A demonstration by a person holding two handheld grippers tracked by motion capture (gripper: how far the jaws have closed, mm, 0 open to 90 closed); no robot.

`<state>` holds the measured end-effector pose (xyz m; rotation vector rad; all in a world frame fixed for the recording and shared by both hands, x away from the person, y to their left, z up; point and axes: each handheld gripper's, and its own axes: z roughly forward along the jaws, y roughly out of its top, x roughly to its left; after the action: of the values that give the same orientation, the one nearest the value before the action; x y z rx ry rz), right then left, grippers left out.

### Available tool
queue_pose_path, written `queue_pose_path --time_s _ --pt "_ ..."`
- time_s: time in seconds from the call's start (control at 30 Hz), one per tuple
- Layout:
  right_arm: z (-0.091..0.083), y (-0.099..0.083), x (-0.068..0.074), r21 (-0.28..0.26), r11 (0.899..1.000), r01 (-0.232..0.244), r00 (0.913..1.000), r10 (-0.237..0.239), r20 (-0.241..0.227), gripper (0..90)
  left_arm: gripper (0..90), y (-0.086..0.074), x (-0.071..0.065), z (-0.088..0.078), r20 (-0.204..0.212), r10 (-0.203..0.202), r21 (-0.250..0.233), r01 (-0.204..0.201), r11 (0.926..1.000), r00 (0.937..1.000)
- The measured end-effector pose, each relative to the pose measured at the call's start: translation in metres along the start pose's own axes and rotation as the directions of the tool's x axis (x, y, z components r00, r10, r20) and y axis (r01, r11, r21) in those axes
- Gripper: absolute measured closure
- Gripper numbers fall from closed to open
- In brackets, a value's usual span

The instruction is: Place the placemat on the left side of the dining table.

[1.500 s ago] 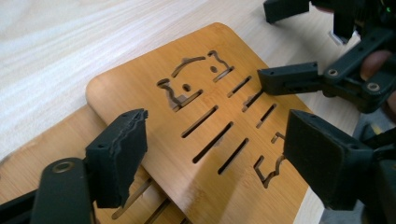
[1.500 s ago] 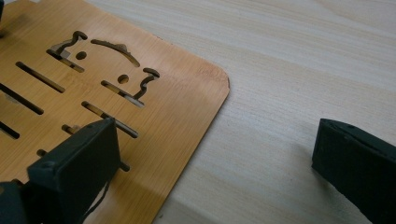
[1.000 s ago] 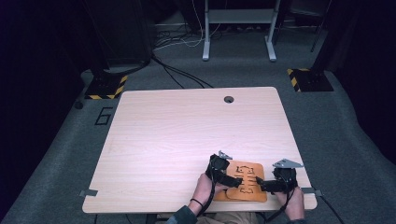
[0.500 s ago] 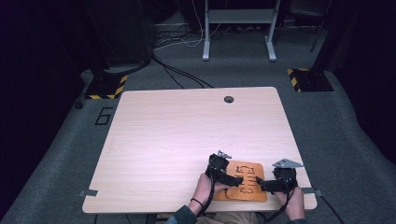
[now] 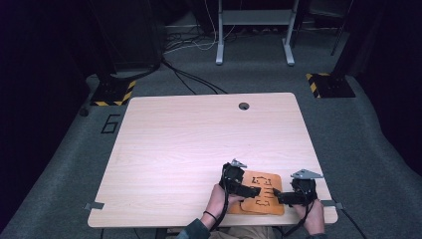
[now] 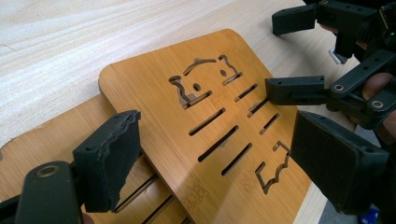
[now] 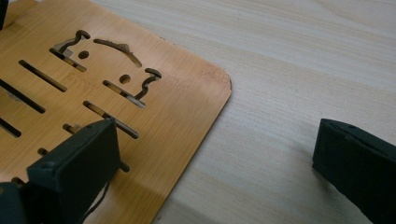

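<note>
Bamboo boards [image 6: 205,140] lie stacked on the tabletop [image 5: 199,144]; left tool [image 6: 210,154] and right tool [image 7: 224,154] hover released. Best straddle the top board's edges squarely before clenching.

A "6" marks the floor [image 5: 110,123].

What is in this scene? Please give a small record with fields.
surface: light wooden table with a round hole near its far edge
work piece: bamboo board with cut slots and curved shapes, near the table's near right corner
under it: a second bamboo panel, partly covered
left hand-held gripper: open, jaws on either side of the upper board, pads not pressing
right hand-held gripper: open, one jaw over the board's corner, the other over bare table
</note>
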<state>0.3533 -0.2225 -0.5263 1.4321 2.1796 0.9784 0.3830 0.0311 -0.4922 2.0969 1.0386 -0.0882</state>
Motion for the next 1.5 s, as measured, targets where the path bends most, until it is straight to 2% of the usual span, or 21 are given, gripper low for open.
queue_pose_path --time_s 0.07,0.13,0.33,0.47,0.97,1.07,1.27,1.33,1.5 --pt "0.0 0.0 0.0 0.0 1.0 0.001 1.0 -0.001 0.0 0.0 15.5 -0.003 0.004 0.003 -0.019 -0.013 0.019 0.013 0.9997 0.9997" --pt "0.0 0.0 0.0 0.0 1.0 0.0 1.0 0.0 -0.001 0.0 15.0 -0.004 0.004 0.005 -0.021 -0.027 0.018 0.027 0.9995 0.9994" --pt "0.0 0.0 0.0 -0.001 1.0 0.002 1.0 -0.002 0.002 0.0 13.9 -0.004 0.003 0.008 -0.031 -0.027 0.024 0.028 0.9993 0.9992" --pt "0.0 0.0 0.0 0.002 1.0 0.0 1.0 0.0 -0.002 0.0 13.9 -0.003 0.006 0.007 -0.005 -0.054 0.018 0.055 0.9983 0.9985" --pt "0.0 0.0 -0.001 -0.001 1.0 -0.006 1.0 0.006 -0.007 0.0 14.7 0.0 0.006 0.002 0.017 -0.068 0.003 0.068 0.9977 0.9976" --pt "0.0 0.0 -0.002 -0.006 1.0 -0.011 0.9999 0.011 -0.008 0.0 16.4 0.001 0.006 0.0 0.02 -0.068 -0.004 0.068 0.9977 0.9975" --pt "-0.001 0.0 -0.002 -0.008 1.0 -0.014 0.9998 0.014 -0.012 0.0 21.7 0.001 0.01 0.0 0.028 -0.101 -0.022 0.102 0.9946 0.9945" --pt "-0.001 0.0 -0.002 -0.008 1.0 -0.015 0.9998 0.015 -0.012 0.0 24.4 0.001 0.011 -0.001 0.029 -0.101 -0.022 0.102 0.9946 0.9944" --pt "-0.001 -0.001 -0.003 -0.012 1.0 -0.019 0.9997 0.018 -0.015 0.0 32.3 0.001 0.014 -0.003 0.041 -0.129 -0.039 0.131 0.9906 0.9908"
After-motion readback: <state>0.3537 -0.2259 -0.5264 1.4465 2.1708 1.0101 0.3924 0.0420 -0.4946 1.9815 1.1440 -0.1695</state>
